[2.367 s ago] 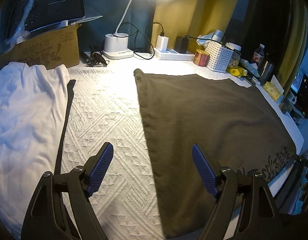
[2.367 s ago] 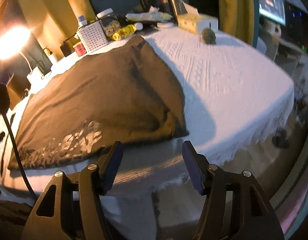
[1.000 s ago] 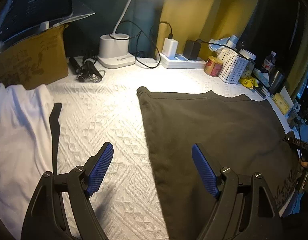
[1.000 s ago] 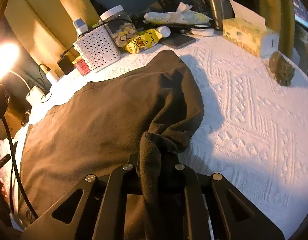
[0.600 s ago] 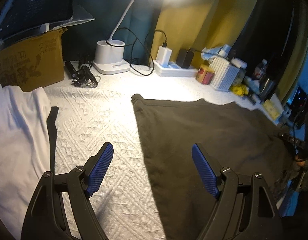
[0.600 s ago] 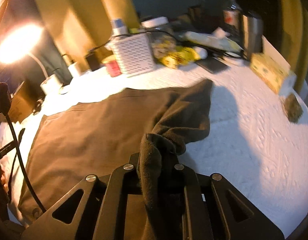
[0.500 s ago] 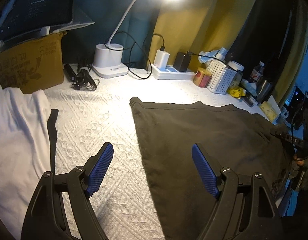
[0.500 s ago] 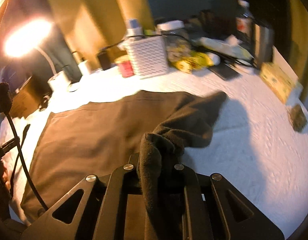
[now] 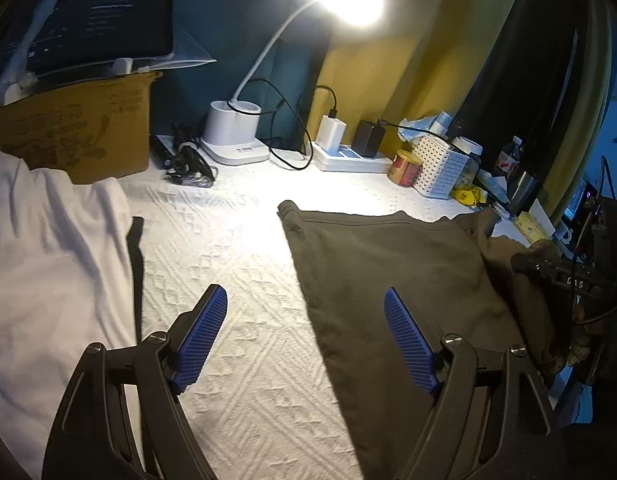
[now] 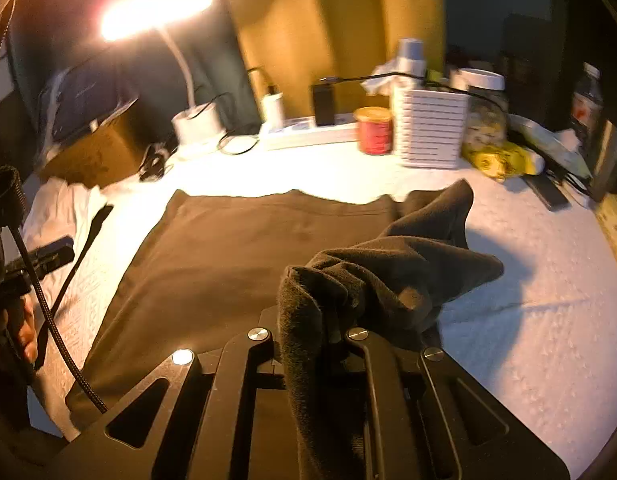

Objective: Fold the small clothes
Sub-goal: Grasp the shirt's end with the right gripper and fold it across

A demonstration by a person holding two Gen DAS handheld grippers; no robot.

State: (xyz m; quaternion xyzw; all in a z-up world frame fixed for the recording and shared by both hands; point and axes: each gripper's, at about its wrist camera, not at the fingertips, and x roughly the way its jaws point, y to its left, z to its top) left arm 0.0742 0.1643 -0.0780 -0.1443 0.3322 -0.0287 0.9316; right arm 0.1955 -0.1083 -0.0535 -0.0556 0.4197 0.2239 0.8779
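A dark olive garment (image 9: 388,280) lies spread on the white textured tablecloth (image 9: 236,248). My left gripper (image 9: 304,336) is open and empty, hovering over the cloth just left of the garment's left edge. My right gripper (image 10: 312,340) is shut on the garment's right edge (image 10: 388,276), lifted and bunched over the flat part (image 10: 228,248). The right gripper also shows at the right of the left wrist view (image 9: 564,276), holding the raised fold. A white garment (image 9: 40,260) lies at the left.
At the back stand a cardboard box (image 9: 76,128), a white lamp base (image 9: 232,136), a power strip (image 9: 348,156), a red can (image 9: 404,162) and a white basket (image 9: 440,168). Bottles and packets crowd the back right (image 10: 528,152). A black strap (image 9: 136,256) lies beside the white garment.
My right gripper went from open at the table's front to shut on the garment's right edge, then carried it up and leftward over the flat part. My left gripper stayed open.
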